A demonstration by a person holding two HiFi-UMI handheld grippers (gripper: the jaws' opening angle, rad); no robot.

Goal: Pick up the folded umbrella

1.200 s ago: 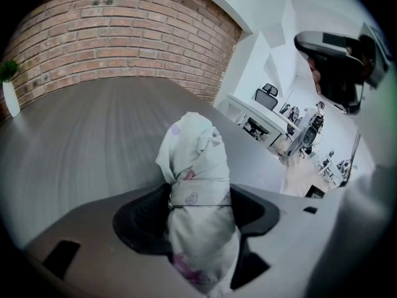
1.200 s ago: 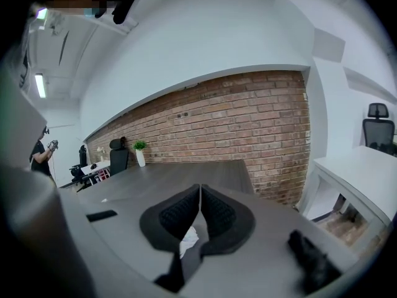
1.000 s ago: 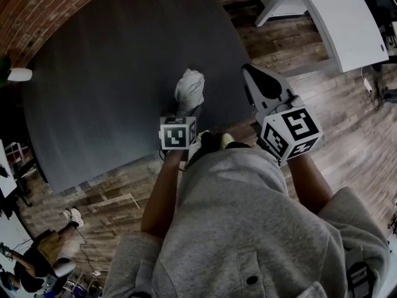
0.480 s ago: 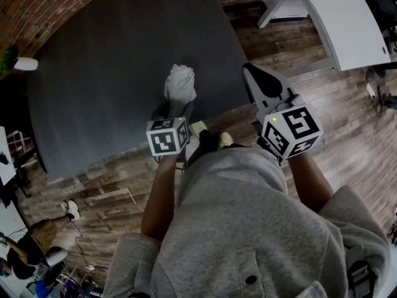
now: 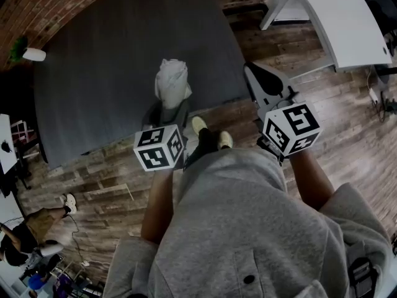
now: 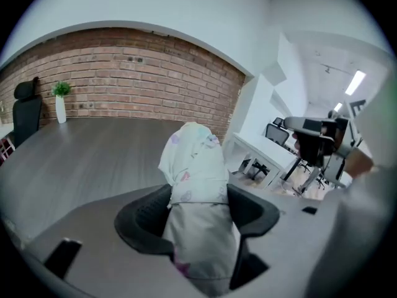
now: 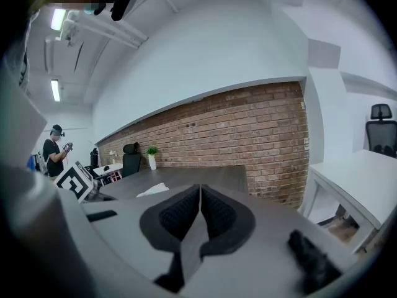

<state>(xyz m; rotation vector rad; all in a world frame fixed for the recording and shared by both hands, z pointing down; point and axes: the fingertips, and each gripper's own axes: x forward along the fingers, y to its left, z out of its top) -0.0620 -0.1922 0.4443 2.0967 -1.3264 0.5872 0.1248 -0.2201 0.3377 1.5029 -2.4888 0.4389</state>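
The folded umbrella (image 5: pixel 172 82), pale with a small printed pattern, lay lengthwise in the left tongs (image 5: pixel 166 113) and pointed away from the person. It was over the near part of the dark tabletop (image 5: pixel 105 61) and, as far as could be judged, clear of its surface. In the left gripper view the umbrella (image 6: pixel 193 166) filled the gap between the two pads, which pressed on its sides while the jaws were closing a little further on it. Its loose far end bulged beyond the pad tips. The right tongs (image 7: pixel 199 191) were empty, with jaws together, and stood well to the right of the load. To complete the lift well, the operator would need firm, even pad pressure on the bundled fabric, a steady rise, and no sudden tilt that could let the projecting end swing. The soft fabric would probably compress under the pads, so slip was judged the main risk; the right tongs were free to support the far end if required
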